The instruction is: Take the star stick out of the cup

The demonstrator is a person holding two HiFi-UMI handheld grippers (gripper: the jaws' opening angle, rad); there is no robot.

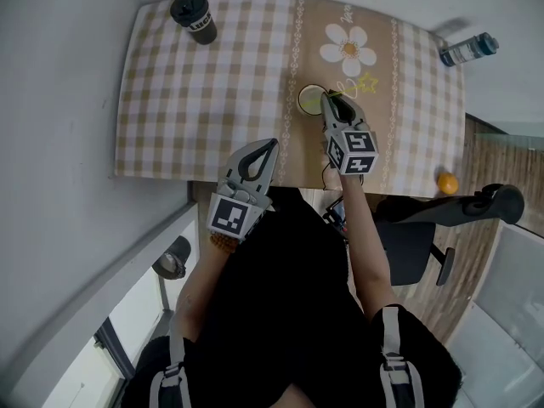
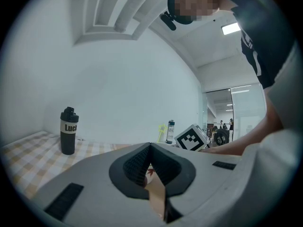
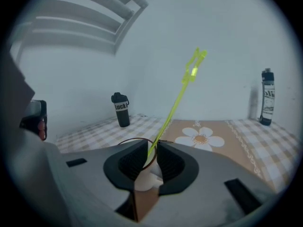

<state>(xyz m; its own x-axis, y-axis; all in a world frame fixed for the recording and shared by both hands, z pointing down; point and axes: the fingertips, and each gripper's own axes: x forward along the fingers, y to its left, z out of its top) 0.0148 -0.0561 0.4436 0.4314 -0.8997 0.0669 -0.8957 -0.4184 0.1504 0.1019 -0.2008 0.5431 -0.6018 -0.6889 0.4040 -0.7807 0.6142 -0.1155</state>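
One tabletop [image 1: 212, 100] under a checked cloth carries everything, and past its near right corner the head view alone shows one dark chair [image 1: 425, 228] and one orange round thing [image 1: 448, 183]; what that rests on you cannot tell.

You hold two tongs. Your left tongs [image 1: 273, 143] hang over the near edge with tips together and nothing between them, as the left gripper view confirms [image 2: 150, 145]. Your right tongs [image 1: 325, 99] reach to the cup, and only the right gripper view [image 3: 151, 143] shows their tips standing a little apart, with the stick passing through the narrow gap.

Two bottles stand upright: one black bottle [image 1: 194, 17] at the far left corner and one clear bottle [image 1: 467, 49] at the far right corner. Both gripper views show both.

One cup [image 1: 309, 100] sits near the middle of the tabletop, right under the right tongs' tips. Its round rim shows between them in the right gripper view [image 3: 137, 141].

One star stick [image 1: 366, 82] is in that cup, leaning up and away toward the far right corner [image 3: 176, 100]. From the left gripper view you see only its small yellow-green star end [image 2: 162, 129], beside the clear bottle.
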